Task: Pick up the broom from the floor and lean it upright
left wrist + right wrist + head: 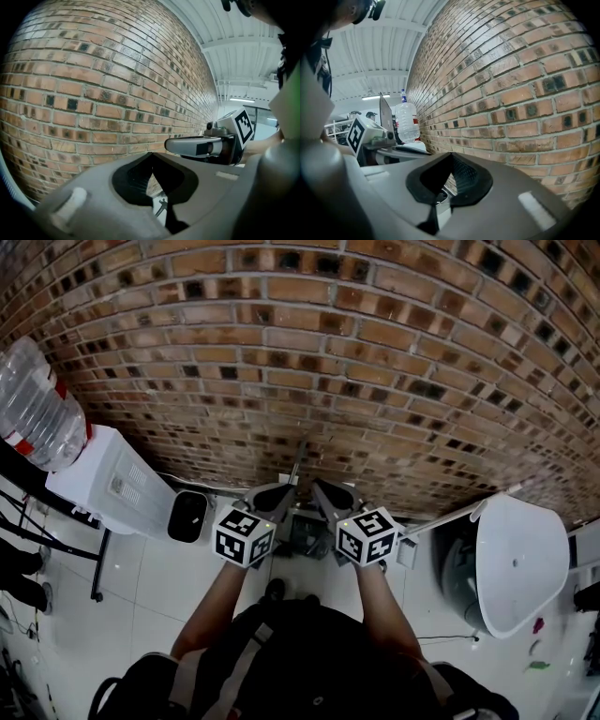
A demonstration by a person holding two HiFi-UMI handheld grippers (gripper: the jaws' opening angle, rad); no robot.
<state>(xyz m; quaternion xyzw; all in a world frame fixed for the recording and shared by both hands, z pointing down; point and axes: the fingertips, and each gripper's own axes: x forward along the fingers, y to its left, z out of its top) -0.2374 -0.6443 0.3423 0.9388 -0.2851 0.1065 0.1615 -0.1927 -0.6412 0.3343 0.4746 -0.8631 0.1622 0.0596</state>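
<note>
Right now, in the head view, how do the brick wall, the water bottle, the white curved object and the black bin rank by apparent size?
1. brick wall
2-3. white curved object and water bottle, about alike; bottle is cut by the frame edge
4. black bin
</note>
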